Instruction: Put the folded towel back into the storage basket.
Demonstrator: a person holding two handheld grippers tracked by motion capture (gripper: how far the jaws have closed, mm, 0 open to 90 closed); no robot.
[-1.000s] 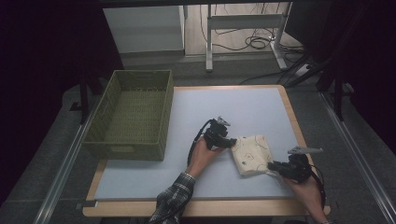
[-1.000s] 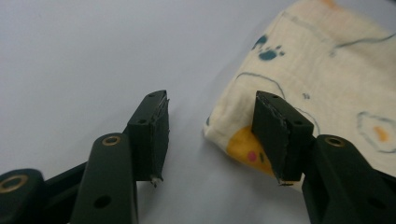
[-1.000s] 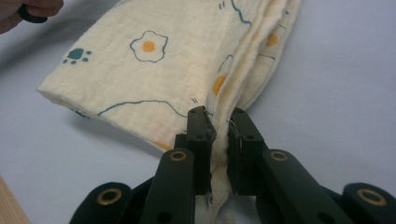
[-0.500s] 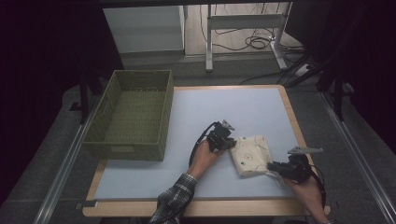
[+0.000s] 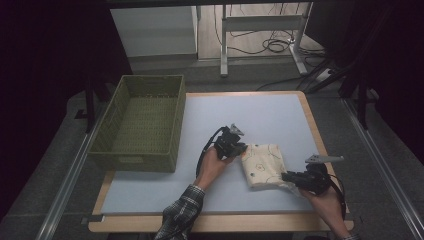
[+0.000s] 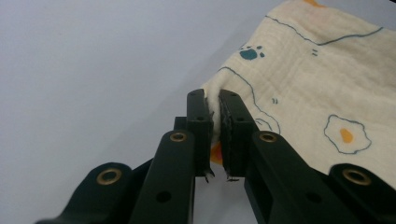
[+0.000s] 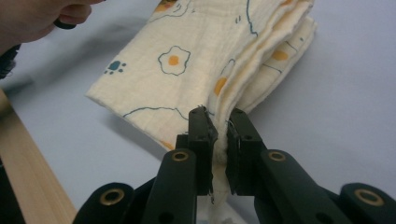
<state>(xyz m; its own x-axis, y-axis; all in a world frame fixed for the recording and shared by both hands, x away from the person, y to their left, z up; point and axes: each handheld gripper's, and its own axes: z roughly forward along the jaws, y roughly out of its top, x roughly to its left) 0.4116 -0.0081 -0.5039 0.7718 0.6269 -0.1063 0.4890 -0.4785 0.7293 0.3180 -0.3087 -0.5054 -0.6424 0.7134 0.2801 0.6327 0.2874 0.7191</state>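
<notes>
Folded cloth [image 5: 262,165] pinched at both ends: left gripper [image 5: 240,148] far-left corner, right gripper [image 5: 289,177] near-right corner.

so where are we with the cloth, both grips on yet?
Done: the cloth is folded into a small stack on the table. In hand: the left hand-held gripper has just closed on one corner, and the right hand-held gripper is clamped on the layered edge at the opposite corner. The cloth sags between them in the right gripper view. Left, probably: carrying it to the green basket, which holds no cloth.
</notes>
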